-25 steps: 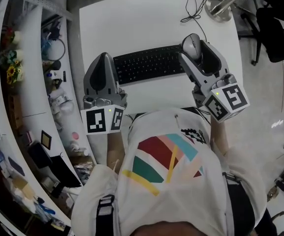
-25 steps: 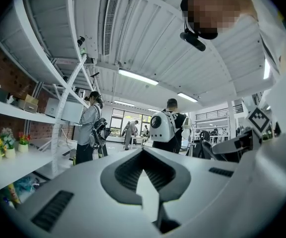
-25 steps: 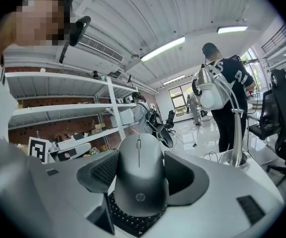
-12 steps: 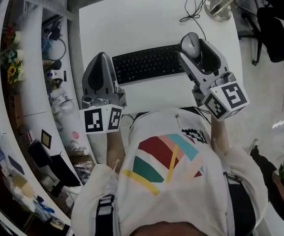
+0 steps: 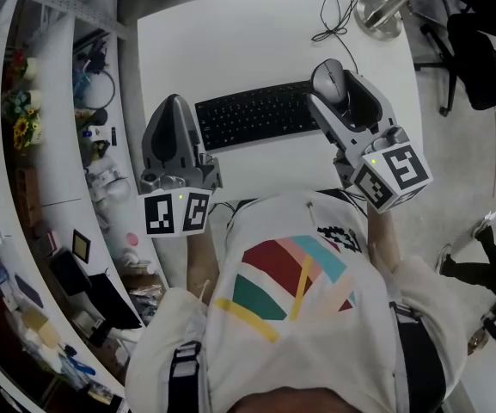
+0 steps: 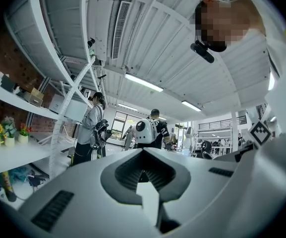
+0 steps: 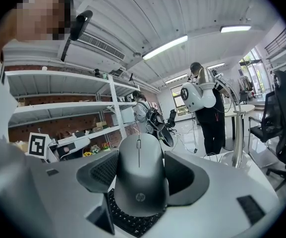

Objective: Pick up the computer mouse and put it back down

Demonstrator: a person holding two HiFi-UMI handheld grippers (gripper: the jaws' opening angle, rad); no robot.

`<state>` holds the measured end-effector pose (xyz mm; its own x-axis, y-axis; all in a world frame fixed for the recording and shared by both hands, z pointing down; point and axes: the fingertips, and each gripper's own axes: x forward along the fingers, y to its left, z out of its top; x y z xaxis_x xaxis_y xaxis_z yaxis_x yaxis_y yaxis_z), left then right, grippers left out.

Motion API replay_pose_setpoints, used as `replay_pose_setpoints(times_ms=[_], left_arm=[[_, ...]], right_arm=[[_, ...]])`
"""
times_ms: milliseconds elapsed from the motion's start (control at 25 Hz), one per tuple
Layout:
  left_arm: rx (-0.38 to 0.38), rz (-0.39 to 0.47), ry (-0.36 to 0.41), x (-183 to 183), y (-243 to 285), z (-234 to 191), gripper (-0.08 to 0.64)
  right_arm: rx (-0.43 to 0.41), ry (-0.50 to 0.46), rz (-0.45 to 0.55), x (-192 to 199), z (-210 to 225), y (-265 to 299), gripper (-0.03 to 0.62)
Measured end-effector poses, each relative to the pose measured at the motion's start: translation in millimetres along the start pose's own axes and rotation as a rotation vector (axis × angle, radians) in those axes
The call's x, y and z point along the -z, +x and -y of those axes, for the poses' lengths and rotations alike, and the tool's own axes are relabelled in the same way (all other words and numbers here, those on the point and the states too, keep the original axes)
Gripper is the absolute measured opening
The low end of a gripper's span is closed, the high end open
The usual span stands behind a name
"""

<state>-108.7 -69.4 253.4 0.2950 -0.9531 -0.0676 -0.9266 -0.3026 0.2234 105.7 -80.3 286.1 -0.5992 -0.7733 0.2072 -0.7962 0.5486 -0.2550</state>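
**Inspection: mouse clamped in right gripper, left gripper idle**

1. Right gripper (image 5: 342, 91): its 2 jaws stand wide and bear on the left and right flanks of the computer mouse (image 7: 139, 175). The mouse fills the gap between them, with its scroll wheel pointing away from the person. The grip is confirmed in the right gripper view.

2. Mouse location: in the head view it sits at the right end of the black keyboard (image 5: 252, 112), over the white desk (image 5: 230, 41). In the right gripper view, keyboard keys show beneath the mouse's rear edge. I cannot tell whether it is clear of the desk.

3. Left gripper (image 5: 175, 103): its jaws are pressed together to a point, with nothing between them. It is just left of the keyboard, near the desk's left edge, and well apart from the mouse.

4. A thin black cable (image 5: 338, 11) lies looped on the far part of the desk.
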Motion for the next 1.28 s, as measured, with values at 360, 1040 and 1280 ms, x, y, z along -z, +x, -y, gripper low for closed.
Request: replay_pose_setpoints(times_ms=[360,1040,1280], left_arm=[[-0.018,-0.014,-0.004,6.3,-4.9,-4.4,0.044],[-0.083,-0.097,-0.017,36.6,-14.7,-32.2,0.044],[-0.114,-0.13,-0.026,49.8,-10.6,-50.0,0.044]], right_arm=[[-0.025,-0.009,-0.019,0.8,-4.8,13.2,0.301],[-0.175,-0.121,-0.229,40.3,-24.0,126.5,0.301],[-0.224,-0.17,-0.367,88.0,-27.8,180.3,0.301]])
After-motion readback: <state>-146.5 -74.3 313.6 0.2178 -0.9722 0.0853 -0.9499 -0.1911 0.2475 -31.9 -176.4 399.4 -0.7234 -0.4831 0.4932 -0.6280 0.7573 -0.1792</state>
